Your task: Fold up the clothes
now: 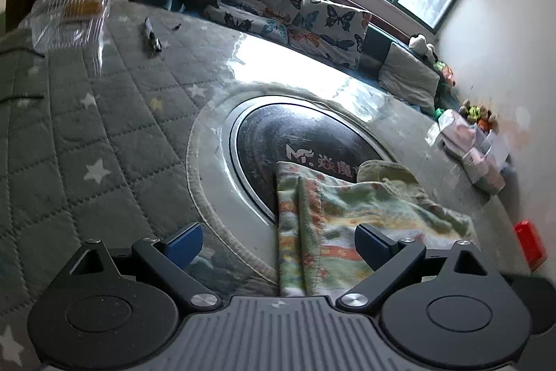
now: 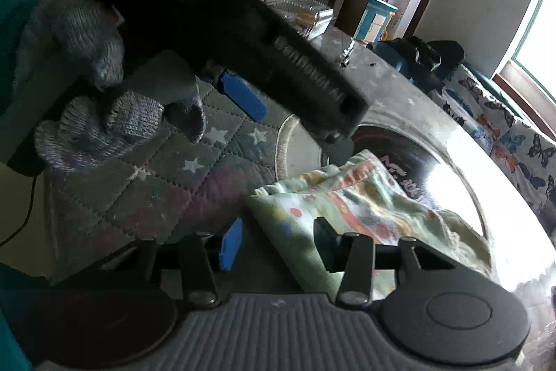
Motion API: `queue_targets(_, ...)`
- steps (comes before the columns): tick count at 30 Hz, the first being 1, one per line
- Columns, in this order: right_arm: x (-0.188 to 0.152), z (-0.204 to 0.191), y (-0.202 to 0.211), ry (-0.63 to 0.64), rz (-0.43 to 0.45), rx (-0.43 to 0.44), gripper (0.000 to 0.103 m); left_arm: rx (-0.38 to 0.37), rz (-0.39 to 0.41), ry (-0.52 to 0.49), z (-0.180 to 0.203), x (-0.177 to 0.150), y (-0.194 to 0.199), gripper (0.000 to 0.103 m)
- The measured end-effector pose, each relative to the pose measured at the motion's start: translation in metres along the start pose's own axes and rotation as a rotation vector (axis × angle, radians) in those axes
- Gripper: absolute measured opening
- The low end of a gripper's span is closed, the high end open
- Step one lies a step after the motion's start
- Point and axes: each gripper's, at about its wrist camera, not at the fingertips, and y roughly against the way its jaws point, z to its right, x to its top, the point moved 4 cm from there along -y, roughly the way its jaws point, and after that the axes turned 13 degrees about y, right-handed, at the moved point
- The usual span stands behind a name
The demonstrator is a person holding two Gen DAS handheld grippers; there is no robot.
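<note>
Seemingly floral green-orange cloth [image 1: 347,214]

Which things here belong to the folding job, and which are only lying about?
For the job:
- patterned cloth, partly folded on the table
- left gripper, open above it
- right gripper, open at its edge

Lying about:
- clear plastic box
- red object
- butterfly cushions
- round black plate set in the table

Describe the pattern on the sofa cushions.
Butterflies in blue, orange and black on white cushions, clearest in the left wrist view.
</note>
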Motion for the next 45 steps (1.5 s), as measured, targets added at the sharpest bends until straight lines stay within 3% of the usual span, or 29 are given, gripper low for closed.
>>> queue_targets(6,-0.001,0.005,-0.006,-0.059,0.0,-0.018,0.02,-0.041,-0.029,0.088,-0.004,0.002,-0.004,0.094)
queue_targets(15,-0.01,0.033,0.021,-0.246,0.093,0.002,0.013,-0.114,-0.093,0.239,0.001,0.002,-0.017,0.094)
queue_targets(21,-0.017,0.042,0.039,-0.289,0.134,-0.011,0.011,-0.136,-0.165,0.296,0.012,-0.003,-0.034,0.078)
queue_targets(26,-0.022,0.044,0.051,-0.309,0.154,0.002,0.01,-0.142,-0.192,0.313,0.016,-0.006,-0.044,0.055)
queue_targets(27,-0.023,0.044,0.052,-0.307,0.156,0.004,0.01,-0.142,-0.197,0.314,0.016,-0.006,-0.046,0.053)
queue_targets(29,-0.025,0.042,0.055,-0.305,0.158,0.014,0.01,-0.139,-0.21,0.315,0.017,-0.007,-0.05,0.036)
queue_targets(32,-0.028,0.043,0.054,-0.314,0.156,0.024,0.01,-0.128,-0.226,0.308,0.019,-0.01,-0.056,0.022)
queue_targets(37,-0.039,0.056,0.061,-0.374,0.17,0.033,0.018,-0.119,-0.224,0.294,0.02,-0.012,-0.057,0.018)
queue_targets(43,-0.07,0.076,0.069,-0.446,0.121,-0.053,0.026,-0.112,-0.215,0.275,0.022,-0.013,-0.057,0.018)
queue_targets(45,-0.084,0.088,0.067,-0.483,0.097,-0.096,0.038,-0.109,-0.21,0.266,0.023,-0.013,-0.056,0.018)
